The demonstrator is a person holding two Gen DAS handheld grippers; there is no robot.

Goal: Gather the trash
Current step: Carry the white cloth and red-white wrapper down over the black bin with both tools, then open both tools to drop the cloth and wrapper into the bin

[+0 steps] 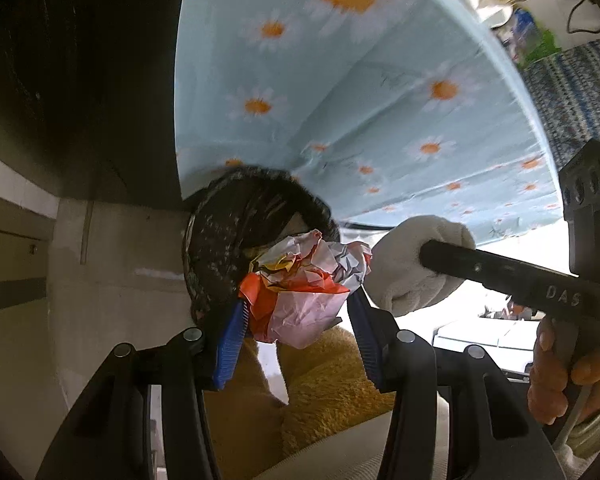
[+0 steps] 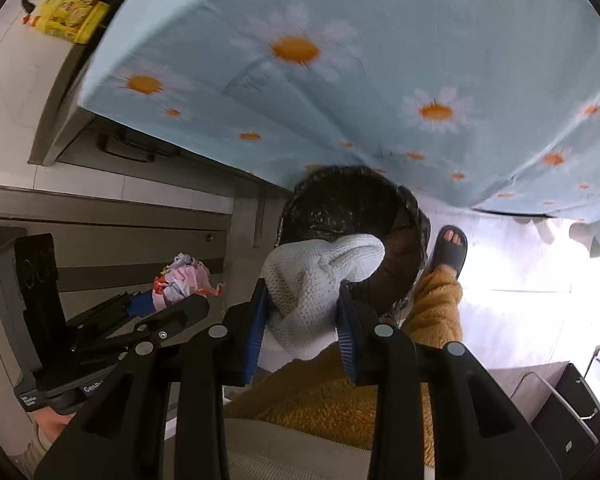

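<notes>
A crumpled pink, orange and white wrapper (image 1: 300,280) is pinched between the blue pads of my left gripper (image 1: 296,304), which is shut on it. It hangs just over the near rim of a dark bin lined with a black bag (image 1: 220,232). My right gripper (image 2: 302,296) is shut on a white knitted cloth (image 2: 320,276), held over the bin's (image 2: 340,200) open mouth. In the right wrist view the left gripper (image 2: 148,304) with its wrapper (image 2: 184,280) sits to the left of the bin. The white cloth (image 1: 404,280) also shows beside the wrapper.
The bin stands under the edge of a table draped in a light blue daisy cloth (image 2: 340,80). A person's foot in a grey sandal (image 2: 448,252) and an orange fleece leg (image 2: 432,312) are beside the bin. A yellow package (image 2: 72,16) lies at far left.
</notes>
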